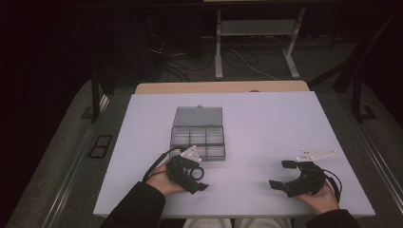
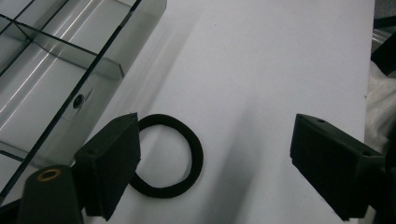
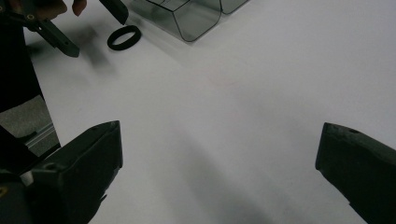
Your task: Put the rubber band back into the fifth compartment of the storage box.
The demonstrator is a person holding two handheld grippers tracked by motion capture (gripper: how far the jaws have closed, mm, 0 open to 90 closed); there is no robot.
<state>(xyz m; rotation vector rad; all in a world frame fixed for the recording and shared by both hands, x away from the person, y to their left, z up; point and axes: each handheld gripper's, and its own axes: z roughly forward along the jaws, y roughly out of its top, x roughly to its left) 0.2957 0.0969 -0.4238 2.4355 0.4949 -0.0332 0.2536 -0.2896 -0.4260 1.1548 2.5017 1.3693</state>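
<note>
The left gripper (image 2: 215, 168) hovers with jaws apart, one pad overlapping the hair tie (image 2: 170, 156), ungrasped beside the compartment box (image 2: 56, 70); the right gripper (image 3: 219, 177) rests released.

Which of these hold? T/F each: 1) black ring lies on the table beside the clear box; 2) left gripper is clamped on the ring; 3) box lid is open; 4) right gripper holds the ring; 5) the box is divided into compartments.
1) True. The black ring lies flat on the table, just off the clear box.
2) False. The left gripper stands open over the ring; one jaw overlaps its edge, but the pads do not press it.
3) True. The lid stands back behind the compartments.
4) False. The right gripper is open over bare table, well apart from the ring.
5) True. Dividers split the box into compartments.
</note>
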